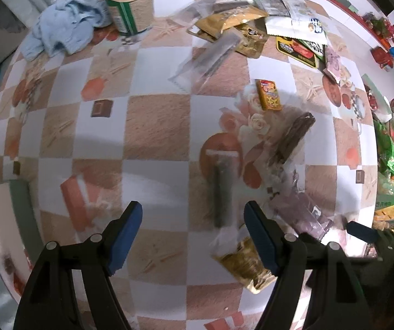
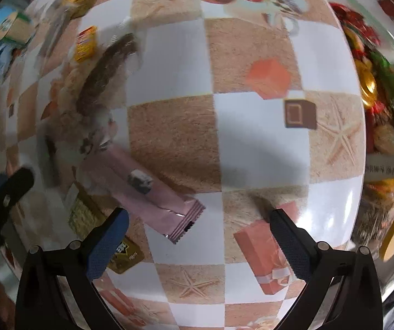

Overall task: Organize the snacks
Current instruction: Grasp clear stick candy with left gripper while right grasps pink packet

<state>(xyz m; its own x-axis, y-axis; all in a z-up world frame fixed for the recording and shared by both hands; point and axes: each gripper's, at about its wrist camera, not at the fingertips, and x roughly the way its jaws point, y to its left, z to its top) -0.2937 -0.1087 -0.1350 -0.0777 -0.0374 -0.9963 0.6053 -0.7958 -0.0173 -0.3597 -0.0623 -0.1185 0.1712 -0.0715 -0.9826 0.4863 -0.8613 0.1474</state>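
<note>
Both grippers point down at the checkered table (image 1: 158, 121), jaws wide apart and holding nothing. Left gripper (image 1: 193, 221): dark bar (image 1: 222, 192) lies just ahead between the jaw lines, gold packet (image 1: 245, 265) under the right-hand finger. Right gripper (image 2: 198, 220): pink bar (image 2: 144, 192) lies ahead-left, its crimped end between the fingers, untouched.

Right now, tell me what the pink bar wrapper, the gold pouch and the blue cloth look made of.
Pink bar wrapper: probably matte plastic film; crimped, serrated end seal, silvery edge.
Gold pouch: likely metallised foil laminate; shiny and crinkled, though blurred.
Blue cloth: soft woven or terry fabric, judging by its limp, rumpled folds.
</note>
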